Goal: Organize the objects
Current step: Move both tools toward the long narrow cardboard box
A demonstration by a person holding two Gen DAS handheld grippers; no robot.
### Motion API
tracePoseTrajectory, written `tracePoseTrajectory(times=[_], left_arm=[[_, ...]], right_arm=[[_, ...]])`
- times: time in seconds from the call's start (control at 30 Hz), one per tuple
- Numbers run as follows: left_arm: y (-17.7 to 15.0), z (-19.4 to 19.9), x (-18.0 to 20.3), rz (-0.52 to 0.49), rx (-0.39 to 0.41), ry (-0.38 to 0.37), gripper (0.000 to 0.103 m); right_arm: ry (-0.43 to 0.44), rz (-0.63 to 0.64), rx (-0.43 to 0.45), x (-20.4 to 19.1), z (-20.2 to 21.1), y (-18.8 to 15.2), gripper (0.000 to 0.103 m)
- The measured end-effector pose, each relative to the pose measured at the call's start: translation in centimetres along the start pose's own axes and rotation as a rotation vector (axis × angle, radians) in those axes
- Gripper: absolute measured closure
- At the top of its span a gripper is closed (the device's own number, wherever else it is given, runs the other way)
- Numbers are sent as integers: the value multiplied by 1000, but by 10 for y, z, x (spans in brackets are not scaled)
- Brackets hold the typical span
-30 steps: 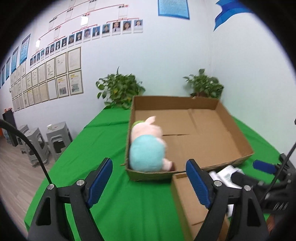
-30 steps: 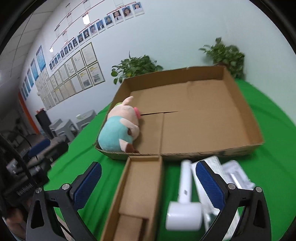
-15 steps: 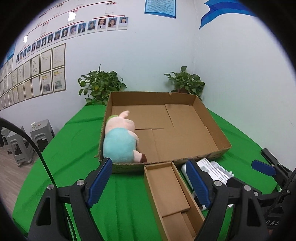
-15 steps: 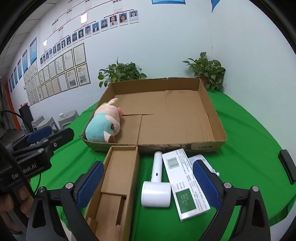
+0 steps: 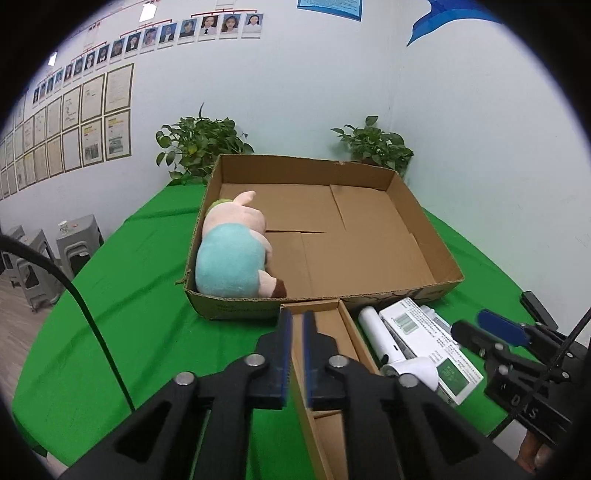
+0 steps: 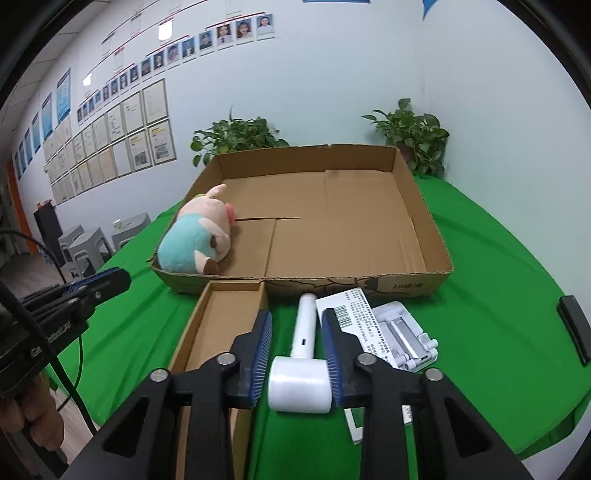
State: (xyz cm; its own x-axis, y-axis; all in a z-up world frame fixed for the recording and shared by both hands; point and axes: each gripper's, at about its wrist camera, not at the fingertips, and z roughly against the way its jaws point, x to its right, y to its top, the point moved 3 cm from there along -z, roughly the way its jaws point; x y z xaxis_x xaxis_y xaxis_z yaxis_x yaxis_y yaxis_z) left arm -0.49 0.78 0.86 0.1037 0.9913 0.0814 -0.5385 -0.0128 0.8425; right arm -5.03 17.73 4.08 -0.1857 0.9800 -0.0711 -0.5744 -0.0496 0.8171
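An office: framed certificates and a staff photo chart line the wall.

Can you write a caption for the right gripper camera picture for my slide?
Right gripper closing around a white lint roller on the green table, beside a narrow cardboard box.

Pale wall hung with framed papers, two potted plants, grey stools, wood floor.

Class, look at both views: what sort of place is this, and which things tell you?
Probably an office or company demo room: rows of staff portraits and framed certificates on the wall, potted plants, and a green-covered table.
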Motion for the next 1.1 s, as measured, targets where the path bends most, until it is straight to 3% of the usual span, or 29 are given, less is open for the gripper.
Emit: tracePoseTrajectory(times=[0.03, 0.07, 0.1, 0.2, 0.43, 1.1], left_arm=[[-1, -2, 1, -7, 2, 14, 49], [-1, -3, 1, -7, 6, 18, 10], [-2, -2, -1, 14, 22, 8, 6], [-4, -7, -5, 67, 0, -52, 6], [-6, -14, -5, 57, -7, -12, 6], [-4, -22, -4, 53, 2, 5, 6]], right_arm=[[-9, -7, -4, 3, 0, -1, 28], [-16, -20, -4, 7, -1, -2, 9], [-24, -37, 1, 10, 0, -4, 5], [-34, -41, -15, 16, -7, -9, 1], [-7, -67, -63, 24, -30, -18, 1], [7, -12, -25, -7, -50, -7, 1]])
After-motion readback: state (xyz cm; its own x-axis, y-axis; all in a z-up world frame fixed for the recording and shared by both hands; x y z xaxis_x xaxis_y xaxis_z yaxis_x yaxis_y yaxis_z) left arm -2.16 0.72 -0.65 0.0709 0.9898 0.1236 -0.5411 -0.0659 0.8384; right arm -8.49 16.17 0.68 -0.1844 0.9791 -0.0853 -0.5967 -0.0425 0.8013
